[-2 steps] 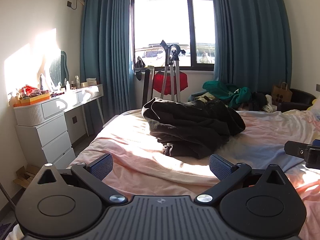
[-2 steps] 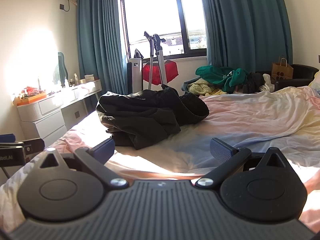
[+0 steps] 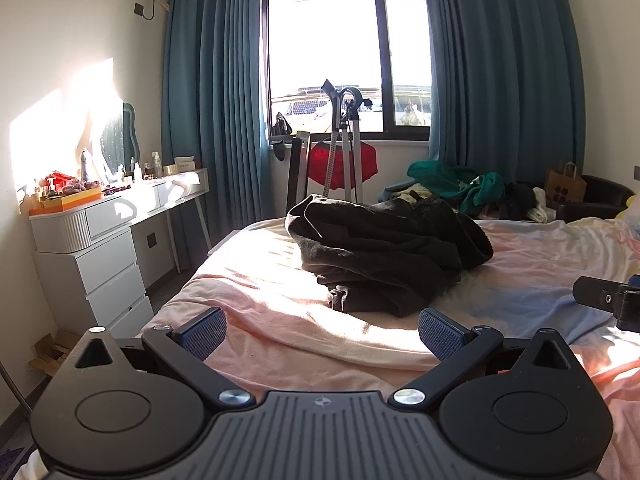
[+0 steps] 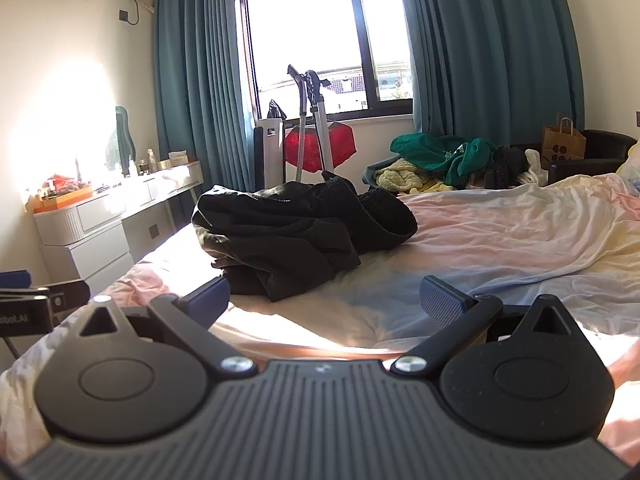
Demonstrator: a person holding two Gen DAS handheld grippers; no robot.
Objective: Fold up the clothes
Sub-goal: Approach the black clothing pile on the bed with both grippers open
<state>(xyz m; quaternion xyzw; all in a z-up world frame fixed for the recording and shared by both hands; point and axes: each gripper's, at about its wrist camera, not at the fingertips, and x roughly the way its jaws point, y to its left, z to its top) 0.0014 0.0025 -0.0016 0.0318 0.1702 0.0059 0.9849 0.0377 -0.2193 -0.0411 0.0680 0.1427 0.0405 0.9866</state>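
Observation:
A crumpled black garment (image 3: 384, 252) (image 4: 296, 232) lies in a heap on the bed (image 3: 256, 292) (image 4: 500, 240), which has a pale pink and white sheet. My left gripper (image 3: 322, 330) hovers open just short of the heap, nothing between its blue pads. To the right of the heap my right gripper (image 4: 324, 300) is also open and empty; its left pad sits close to the garment's near edge. Each gripper shows at the edge of the other's view: the right one (image 3: 608, 300) and the left one (image 4: 36, 300).
A white dresser (image 3: 100, 248) with bottles and a mirror stands left of the bed. Behind the bed are a window with teal curtains (image 3: 216, 92), a garment steamer (image 3: 344, 140), a pile of green and yellow clothes (image 4: 444, 160), a paper bag (image 4: 562, 140) and a dark armchair (image 3: 600, 196).

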